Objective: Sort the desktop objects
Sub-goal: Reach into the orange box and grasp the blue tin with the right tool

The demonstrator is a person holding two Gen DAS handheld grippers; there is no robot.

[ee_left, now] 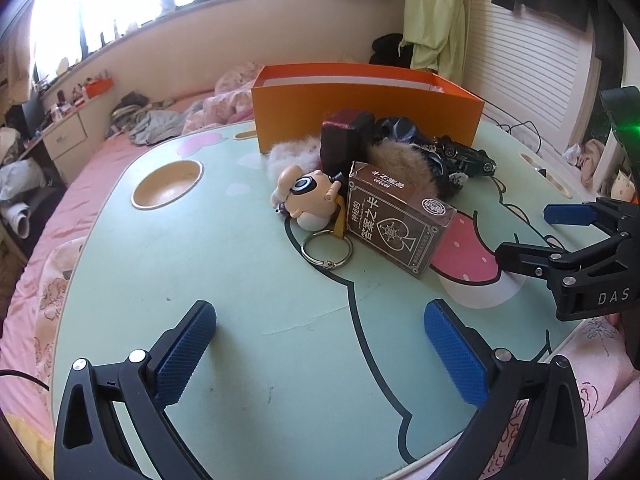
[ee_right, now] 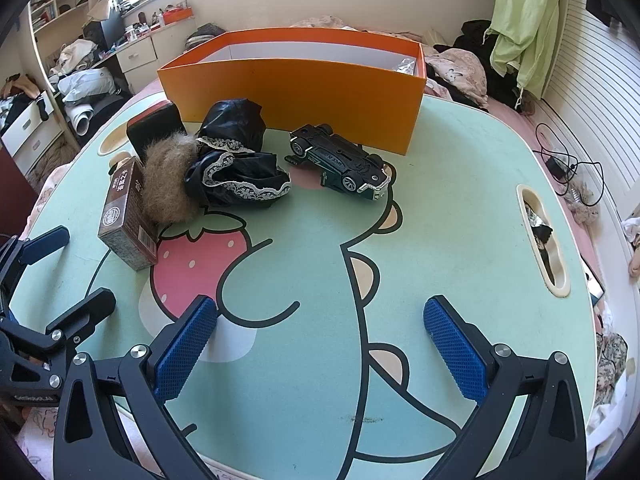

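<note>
The card box lies on the desk mid-frame in the left wrist view, straight ahead of the left gripper, long axis slanting lower right, nearer it than the right gripper; both jaws gape empty.

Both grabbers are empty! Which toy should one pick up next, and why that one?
Probably the left gripper should ease forward toward the brown card box. Its fingers stand wide open with nothing between them, and that box lies nearest, in front of the pile of things. The orange cardboard box behind the pile looks like where it would go. The right gripper is open and empty too.
</note>
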